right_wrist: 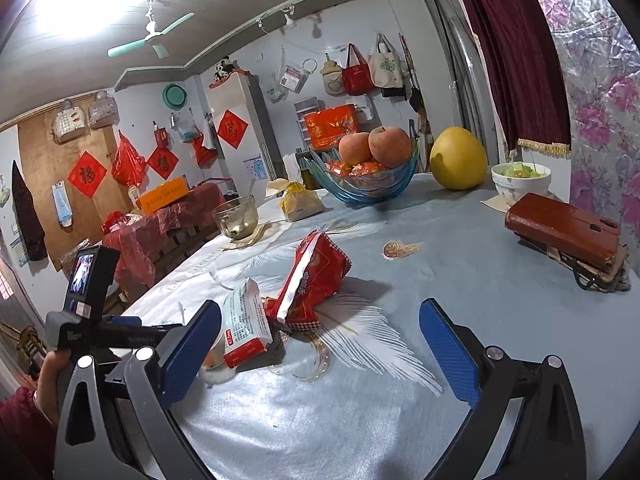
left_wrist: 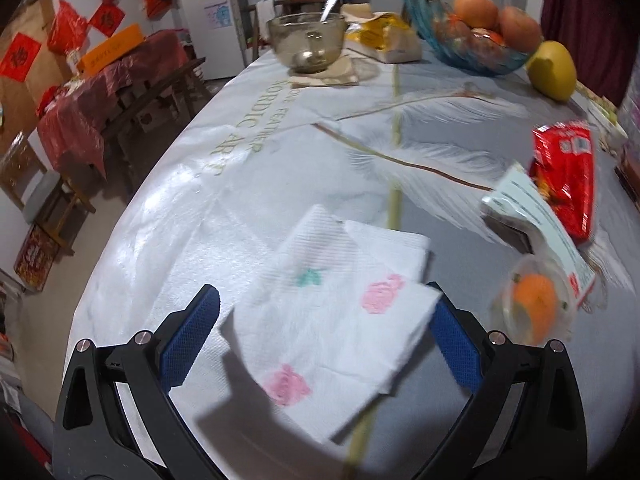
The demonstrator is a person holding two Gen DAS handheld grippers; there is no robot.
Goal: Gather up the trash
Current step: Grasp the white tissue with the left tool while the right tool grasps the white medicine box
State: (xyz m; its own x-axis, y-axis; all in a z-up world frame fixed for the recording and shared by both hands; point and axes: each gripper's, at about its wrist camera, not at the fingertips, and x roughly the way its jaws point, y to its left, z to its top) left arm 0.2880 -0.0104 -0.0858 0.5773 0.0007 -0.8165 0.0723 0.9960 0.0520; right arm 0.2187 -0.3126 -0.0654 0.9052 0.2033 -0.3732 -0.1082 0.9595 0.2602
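In the left wrist view the printed napkin [left_wrist: 336,320] hides the tip of the right finger [left_wrist: 454,348], so contact cannot be told. The clear cup [left_wrist: 534,306] holding something orange is motion-blurred. In the right wrist view that cup [right_wrist: 212,360] sits mostly behind the left finger [right_wrist: 188,356]; the medicine box [right_wrist: 244,326] print is too small to read.

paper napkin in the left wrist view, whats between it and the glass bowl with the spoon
Only bare tablecloth with printed lettering lies between the paper napkin and the glass bowl, in the left wrist view.
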